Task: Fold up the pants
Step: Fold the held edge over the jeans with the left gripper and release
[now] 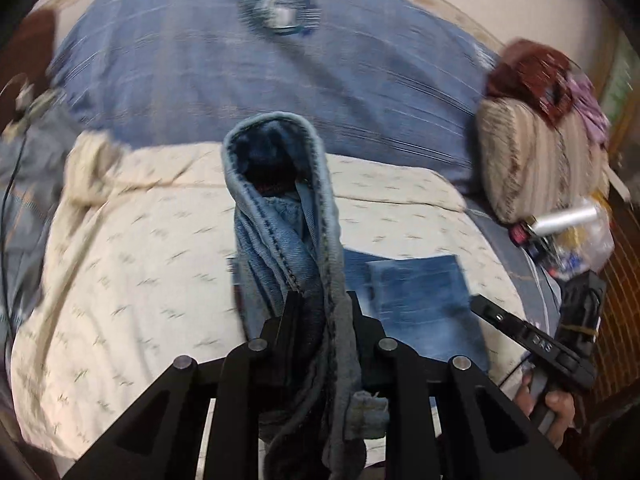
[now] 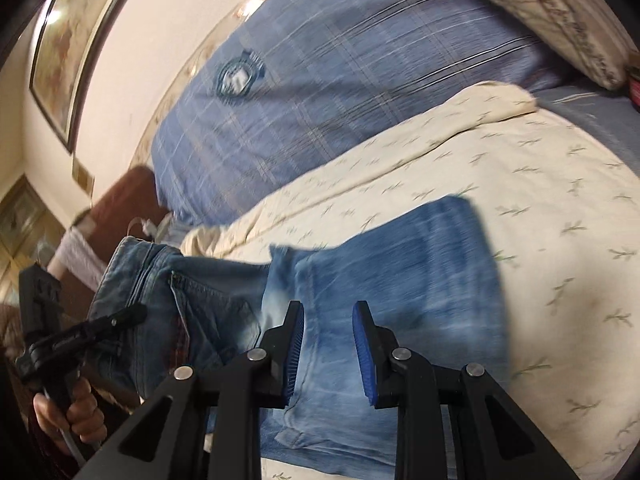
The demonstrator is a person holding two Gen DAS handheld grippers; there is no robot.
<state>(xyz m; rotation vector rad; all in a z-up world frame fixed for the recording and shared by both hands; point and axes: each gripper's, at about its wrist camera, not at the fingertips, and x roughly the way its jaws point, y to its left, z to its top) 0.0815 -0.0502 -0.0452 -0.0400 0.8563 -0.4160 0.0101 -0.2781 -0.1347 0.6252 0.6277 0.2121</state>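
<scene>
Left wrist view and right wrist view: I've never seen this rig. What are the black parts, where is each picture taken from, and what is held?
No robot here: a person holds a two-finger claw in each hand, with a fisheye camera on each looking along its fingers.

In the left wrist view, the left claw is shut on a bunched part of the jeans, lifted off the bed. At the right edge you see the person's other hand on the right claw's handle.

In the right wrist view, the right claw has a gap between its blue pads and holds nothing; the jeans lie beneath it on the cream quilt. At the left edge is the left claw.

Behind are a blue plaid cover and a striped pillow.
</scene>
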